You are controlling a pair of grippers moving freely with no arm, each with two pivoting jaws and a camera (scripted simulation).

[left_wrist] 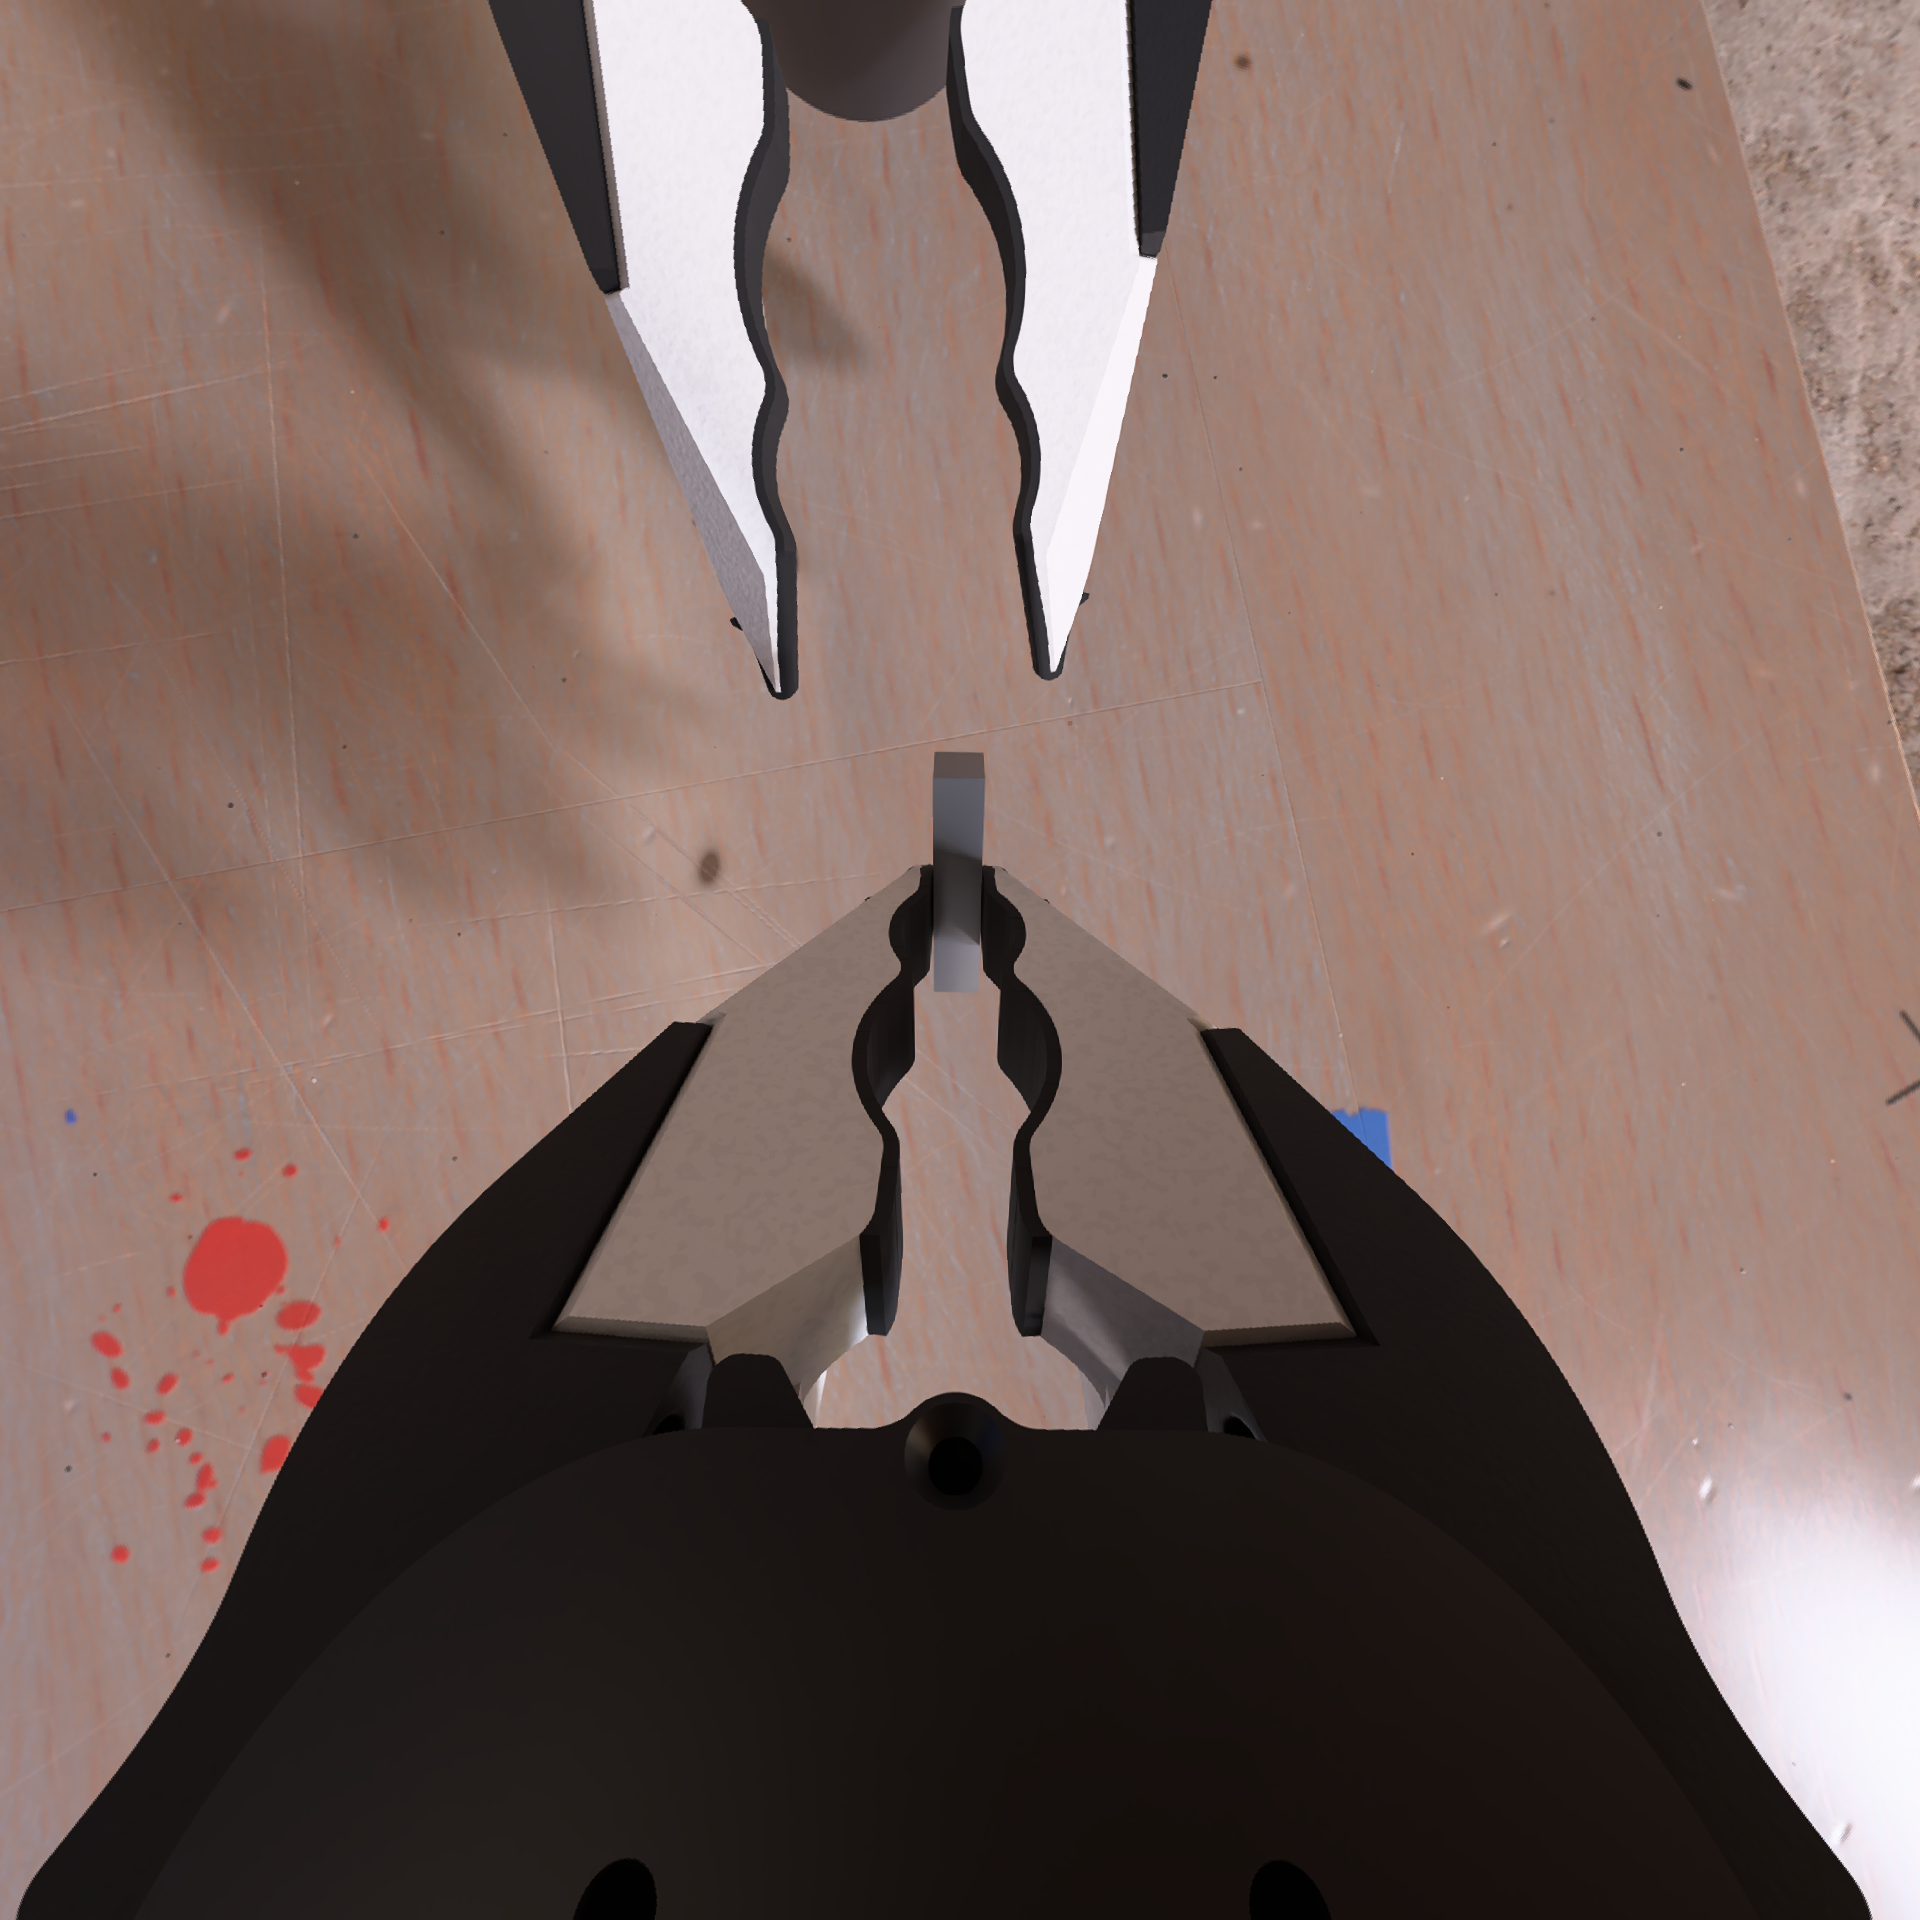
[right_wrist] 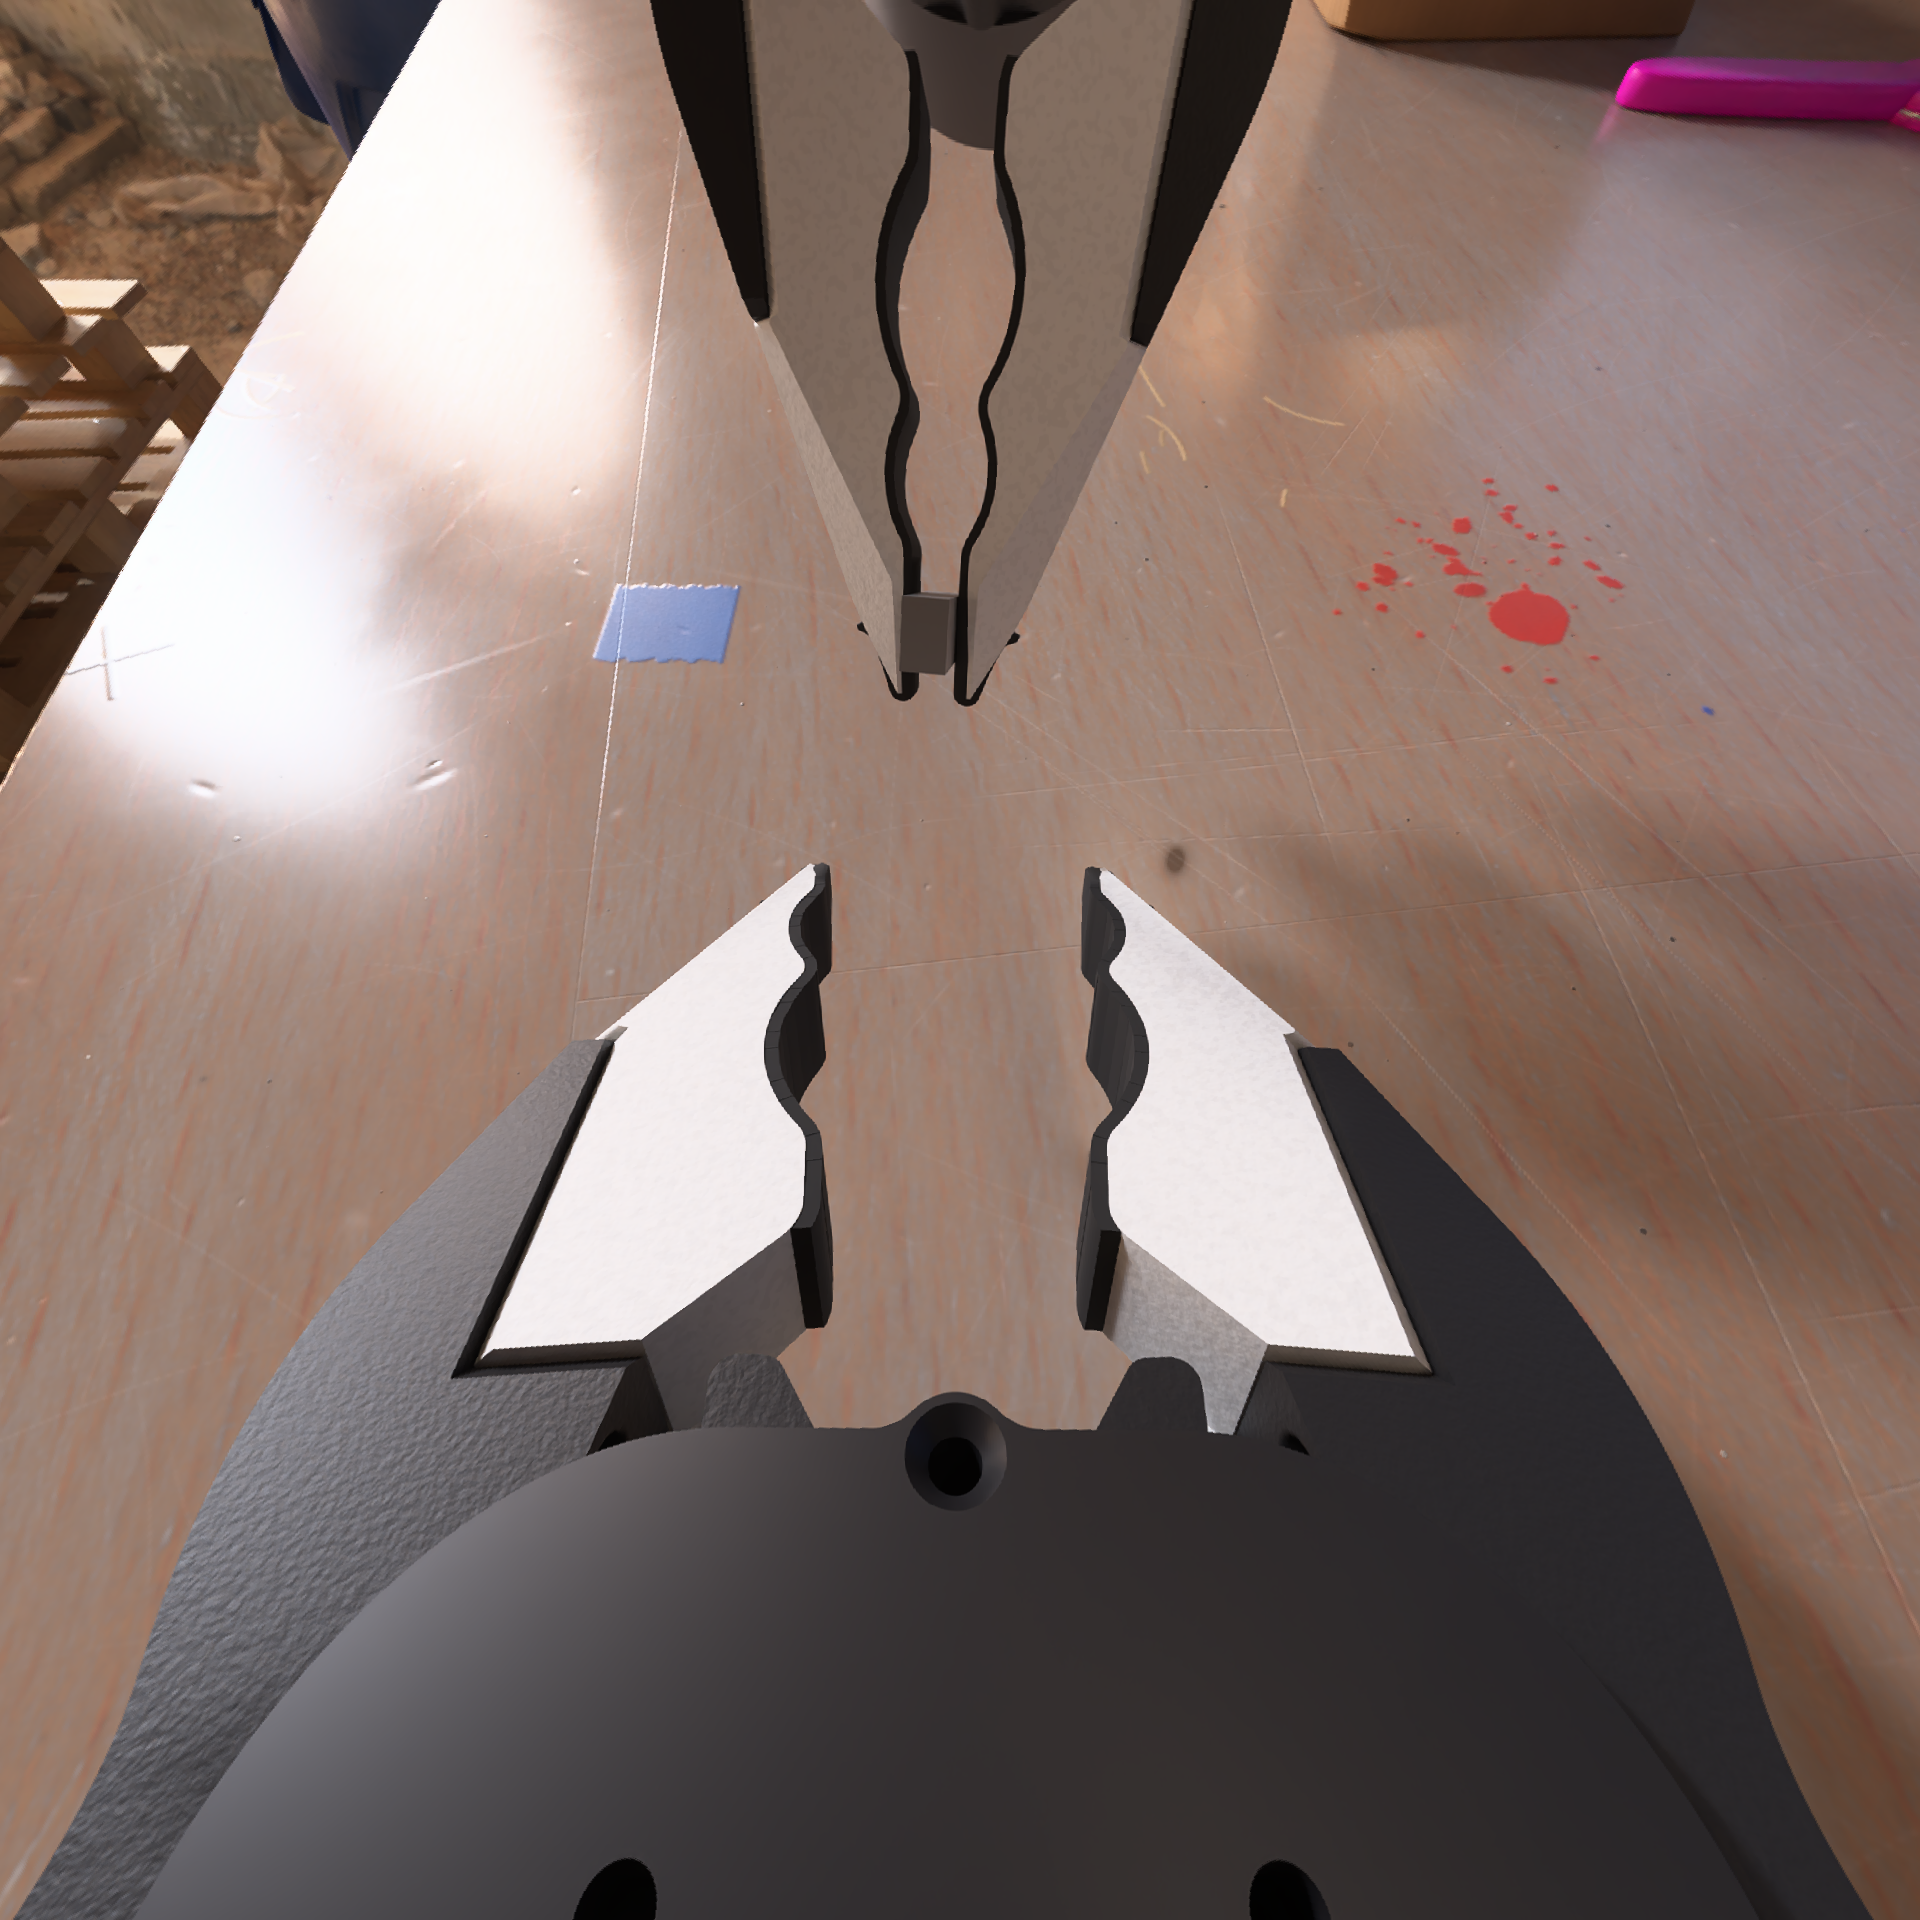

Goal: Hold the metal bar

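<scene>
The metal bar (left_wrist: pixel 957 831) is a short grey square-section bar. My left gripper (left_wrist: pixel 954 883) is shut on it near its fingertips, and the bar sticks out forward above the wooden table. My right gripper (left_wrist: pixel 912 681) faces it from the far side, open and empty, its tips a short way from the bar's free end. In the right wrist view my right gripper (right_wrist: pixel 956 883) is open with nothing between its fingers, and the left gripper (right_wrist: pixel 933 686) opposite holds the bar (right_wrist: pixel 928 632) end-on.
The wooden table (right_wrist: pixel 312 935) bears a red paint splatter (right_wrist: pixel 1522 613), a blue tape patch (right_wrist: pixel 670 621) and scratches. A pink tool (right_wrist: pixel 1766 104) lies at the far right. Wooden slats (right_wrist: pixel 73 416) stand beyond the table's left edge.
</scene>
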